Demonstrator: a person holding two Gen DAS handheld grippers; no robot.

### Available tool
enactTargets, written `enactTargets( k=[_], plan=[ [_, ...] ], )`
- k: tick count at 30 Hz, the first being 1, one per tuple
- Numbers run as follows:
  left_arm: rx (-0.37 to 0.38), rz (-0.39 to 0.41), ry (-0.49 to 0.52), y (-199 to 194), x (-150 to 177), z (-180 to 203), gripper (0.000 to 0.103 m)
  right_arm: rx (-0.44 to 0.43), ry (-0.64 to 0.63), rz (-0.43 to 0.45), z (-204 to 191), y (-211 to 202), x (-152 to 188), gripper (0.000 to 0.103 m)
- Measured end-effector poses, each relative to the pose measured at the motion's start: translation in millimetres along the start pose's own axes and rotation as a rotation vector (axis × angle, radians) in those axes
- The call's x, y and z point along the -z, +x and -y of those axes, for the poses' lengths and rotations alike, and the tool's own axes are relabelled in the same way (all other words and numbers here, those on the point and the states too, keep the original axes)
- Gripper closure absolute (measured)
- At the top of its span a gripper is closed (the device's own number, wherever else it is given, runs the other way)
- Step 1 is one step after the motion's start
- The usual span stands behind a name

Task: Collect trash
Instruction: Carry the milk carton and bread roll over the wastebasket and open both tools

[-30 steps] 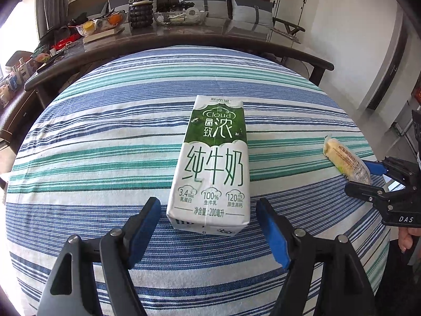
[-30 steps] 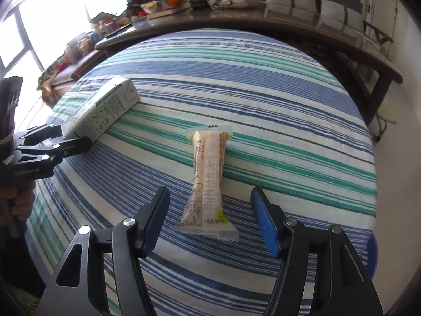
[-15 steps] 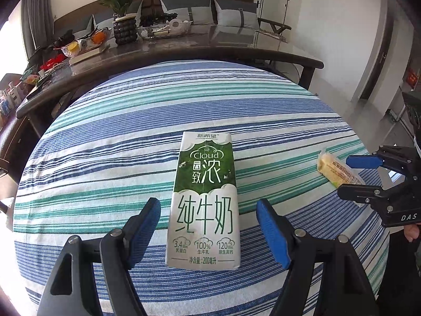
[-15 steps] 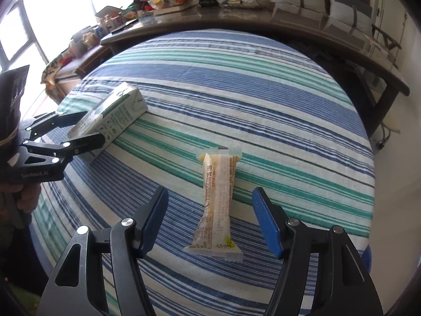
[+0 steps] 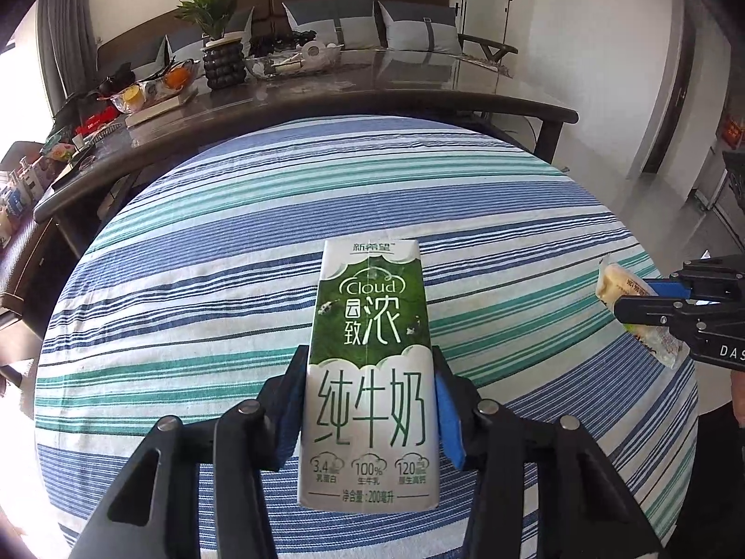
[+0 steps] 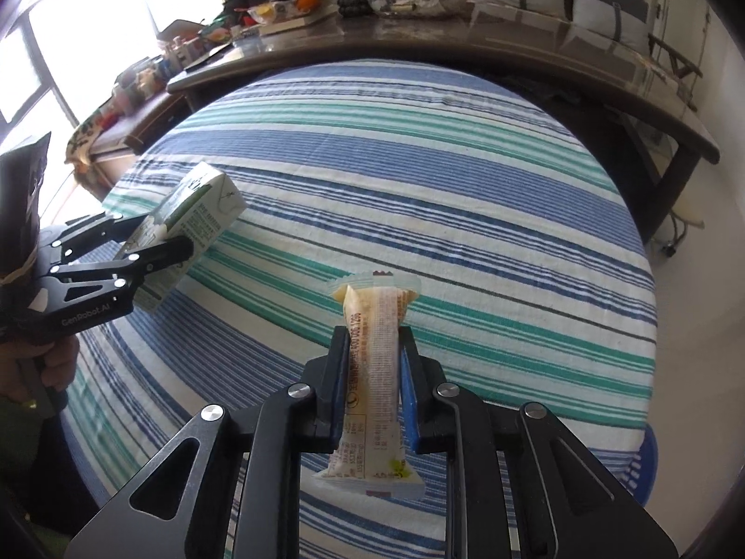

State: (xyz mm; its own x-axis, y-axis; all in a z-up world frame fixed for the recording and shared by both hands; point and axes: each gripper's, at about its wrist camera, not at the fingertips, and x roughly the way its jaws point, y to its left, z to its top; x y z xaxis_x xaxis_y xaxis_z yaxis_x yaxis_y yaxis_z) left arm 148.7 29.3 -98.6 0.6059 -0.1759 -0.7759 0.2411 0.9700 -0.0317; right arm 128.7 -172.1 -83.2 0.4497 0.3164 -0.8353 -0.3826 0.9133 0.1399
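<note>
Between the left tongs (image 5: 368, 400) sits the milk carton (image 5: 370, 372), clamped.

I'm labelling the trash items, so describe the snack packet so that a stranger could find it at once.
Start at the round table under the blue and green striped cloth. Above its near edge, the right claw is shut on the snack packet. Unlike the boxy green and white milk carton in the left claw, it is slim, soft, yellowish, with crimped ends.
</note>
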Motion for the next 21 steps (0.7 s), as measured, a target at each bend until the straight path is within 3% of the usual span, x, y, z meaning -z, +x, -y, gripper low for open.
enactTargets(
  k=[6,21],
  plan=[
    [0.026,0.032,-0.005,-18.8,-1.7,19.3,0.055,-0.019,0.033,0.019,11.0,-13.7,11.7,0.084],
    [-0.013,0.081,0.031,-45.3,-1.5,70.4,0.055,-0.003,0.072,0.049,27.3,-35.3,34.7,0.084]
  ],
)
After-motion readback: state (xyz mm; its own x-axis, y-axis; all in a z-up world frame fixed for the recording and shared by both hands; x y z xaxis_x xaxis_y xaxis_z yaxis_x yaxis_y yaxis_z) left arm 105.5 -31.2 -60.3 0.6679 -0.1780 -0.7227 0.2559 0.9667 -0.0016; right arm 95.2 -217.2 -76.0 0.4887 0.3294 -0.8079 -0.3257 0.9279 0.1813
